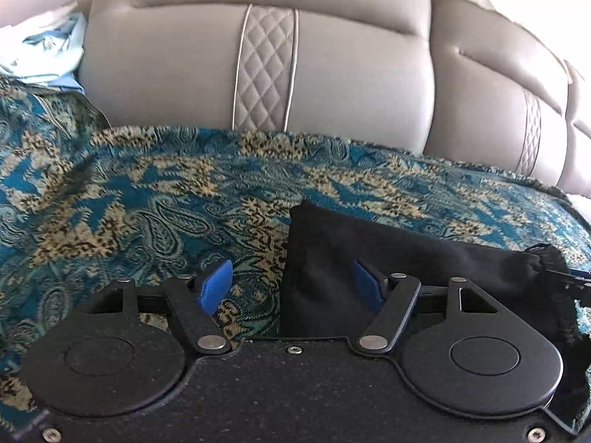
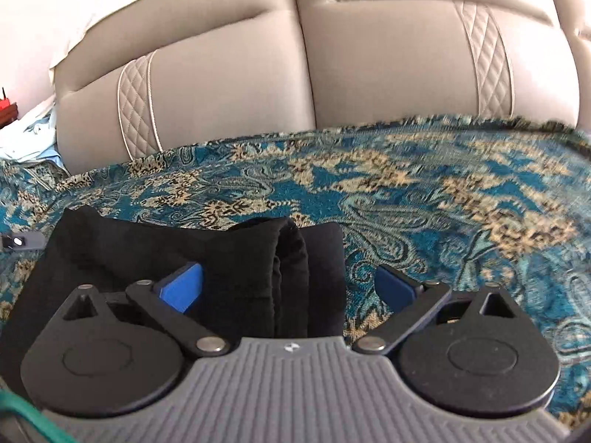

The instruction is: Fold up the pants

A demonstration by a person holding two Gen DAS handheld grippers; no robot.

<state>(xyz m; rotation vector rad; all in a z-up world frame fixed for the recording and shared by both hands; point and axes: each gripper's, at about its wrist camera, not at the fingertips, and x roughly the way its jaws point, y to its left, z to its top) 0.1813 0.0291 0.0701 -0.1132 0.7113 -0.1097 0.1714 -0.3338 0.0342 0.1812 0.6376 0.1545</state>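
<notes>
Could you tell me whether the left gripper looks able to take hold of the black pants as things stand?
Probably yes: the left gripper is open, the black pants lie partly between its fingers, and nothing blocks them.

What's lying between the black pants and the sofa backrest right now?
Only the teal patterned throw; nothing sits on that stretch between the black pants and the sofa backrest. Both wrist views show it.

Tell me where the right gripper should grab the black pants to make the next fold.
Probably the thick folded edge of the black pants, approached from above. It already lies between the open right gripper fingers, on the patterned cover.
</notes>
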